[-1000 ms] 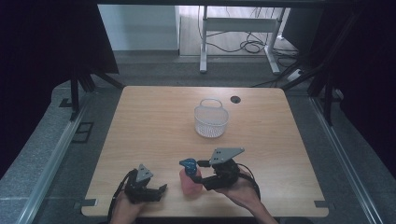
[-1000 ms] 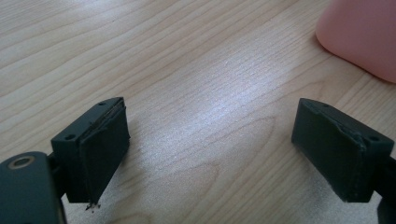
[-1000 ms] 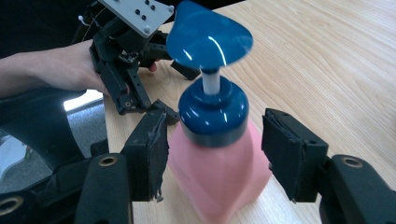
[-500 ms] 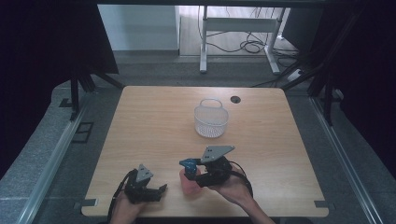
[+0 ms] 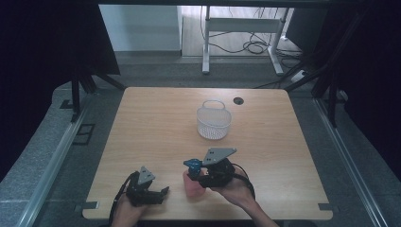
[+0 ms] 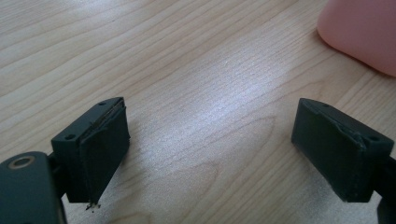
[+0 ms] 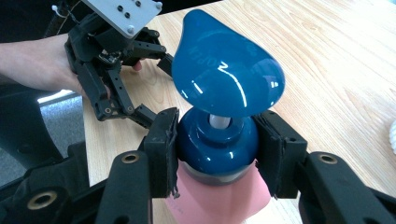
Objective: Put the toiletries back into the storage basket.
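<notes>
A pink pump bottle (image 5: 193,187) with a blue pump head (image 5: 191,164) stands upright near the table's front edge. My right gripper (image 5: 195,174) comes at it from the right. In the right gripper view its jaws have just been closing, and the pads now press both sides of the blue collar (image 7: 217,140) under the pump head (image 7: 224,70). The pink body (image 7: 219,198) shows below. My left gripper (image 5: 160,193) rests on the table to the bottle's left, open, nothing between its pads (image 6: 100,144). A corner of the pink bottle (image 6: 362,32) shows in the left gripper view.
A white mesh basket (image 5: 213,121) with a handle stands at the middle of the wooden table (image 5: 151,123). A dark round hole (image 5: 238,100) sits near the far edge. Across the bottle, the right gripper view shows the left gripper (image 7: 156,88) and the hand holding it.
The right gripper has edged a little left onto the bottle and its jaws have closed on the blue collar. The left gripper has stayed put.
</notes>
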The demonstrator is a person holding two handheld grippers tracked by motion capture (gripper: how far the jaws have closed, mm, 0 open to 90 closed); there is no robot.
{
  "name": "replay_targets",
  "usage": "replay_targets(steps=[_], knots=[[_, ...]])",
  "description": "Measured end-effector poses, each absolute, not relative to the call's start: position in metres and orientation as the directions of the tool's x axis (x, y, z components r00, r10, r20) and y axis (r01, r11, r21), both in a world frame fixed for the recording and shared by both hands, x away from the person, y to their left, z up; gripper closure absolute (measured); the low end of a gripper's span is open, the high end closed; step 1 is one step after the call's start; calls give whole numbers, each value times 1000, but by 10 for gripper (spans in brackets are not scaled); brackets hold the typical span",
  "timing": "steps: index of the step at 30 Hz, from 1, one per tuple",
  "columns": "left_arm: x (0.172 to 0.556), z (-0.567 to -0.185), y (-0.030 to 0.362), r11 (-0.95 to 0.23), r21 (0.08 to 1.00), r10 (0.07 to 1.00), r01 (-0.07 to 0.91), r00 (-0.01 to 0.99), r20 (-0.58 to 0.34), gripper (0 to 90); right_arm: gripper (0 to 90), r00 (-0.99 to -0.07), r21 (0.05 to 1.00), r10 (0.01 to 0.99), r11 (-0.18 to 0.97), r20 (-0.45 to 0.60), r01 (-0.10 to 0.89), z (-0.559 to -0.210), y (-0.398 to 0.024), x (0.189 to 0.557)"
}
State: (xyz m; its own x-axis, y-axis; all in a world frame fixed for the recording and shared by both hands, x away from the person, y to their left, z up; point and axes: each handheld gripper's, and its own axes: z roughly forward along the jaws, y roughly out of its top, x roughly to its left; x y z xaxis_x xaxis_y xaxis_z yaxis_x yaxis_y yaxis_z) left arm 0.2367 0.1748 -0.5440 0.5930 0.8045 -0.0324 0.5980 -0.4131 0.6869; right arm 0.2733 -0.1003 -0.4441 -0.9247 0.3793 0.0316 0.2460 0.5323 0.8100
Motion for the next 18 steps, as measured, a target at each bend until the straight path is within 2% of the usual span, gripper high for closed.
replay_targets(steps=[18], knots=[[237,-544,175,-416,686,803,598,595,-31,109,529,-906,819,421,504,44,274,-423,-118,287]])
